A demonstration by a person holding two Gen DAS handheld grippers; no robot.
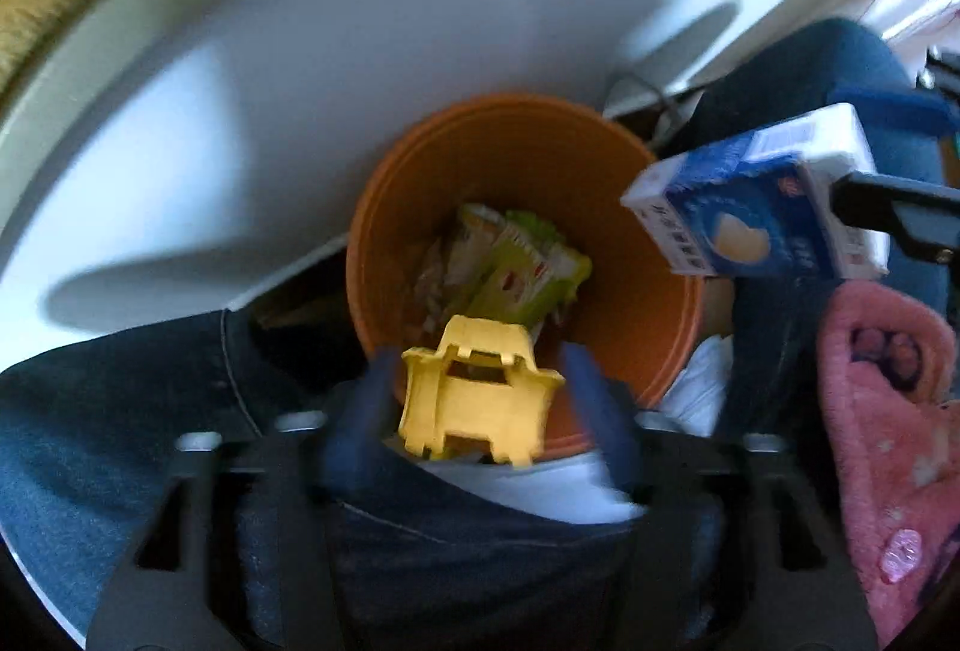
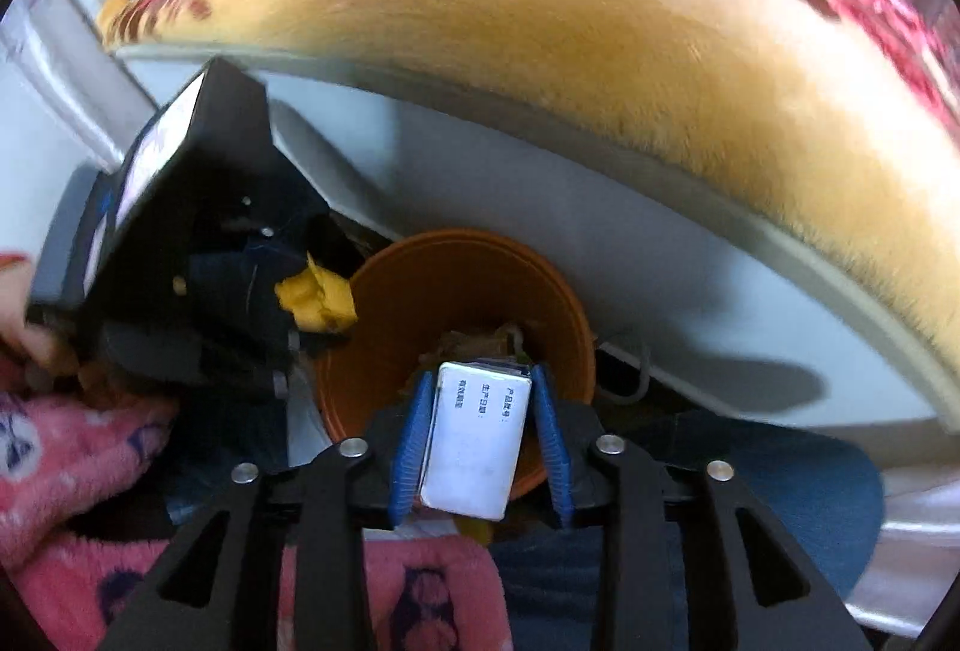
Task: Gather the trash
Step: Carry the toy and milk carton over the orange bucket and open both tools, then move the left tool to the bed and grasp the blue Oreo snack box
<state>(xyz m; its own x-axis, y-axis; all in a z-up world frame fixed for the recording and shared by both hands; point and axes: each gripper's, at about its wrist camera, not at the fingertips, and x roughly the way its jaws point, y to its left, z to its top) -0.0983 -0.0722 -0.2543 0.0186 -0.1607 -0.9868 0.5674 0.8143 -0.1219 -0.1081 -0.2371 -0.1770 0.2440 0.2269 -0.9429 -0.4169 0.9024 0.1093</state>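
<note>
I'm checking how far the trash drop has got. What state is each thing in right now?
orange bin: upright, open-topped, wrappers already inside.
green wrappers: crumpled, lying at the bin's bottom.
yellow plastic piece: over the bin, clear of both pads.
left gripper: open.
milk carton: above the bin, a gap showing at each pad.
right gripper: open around the carton.

Tan plush blanket, pink fleece; blue jeans, white panel
</note>
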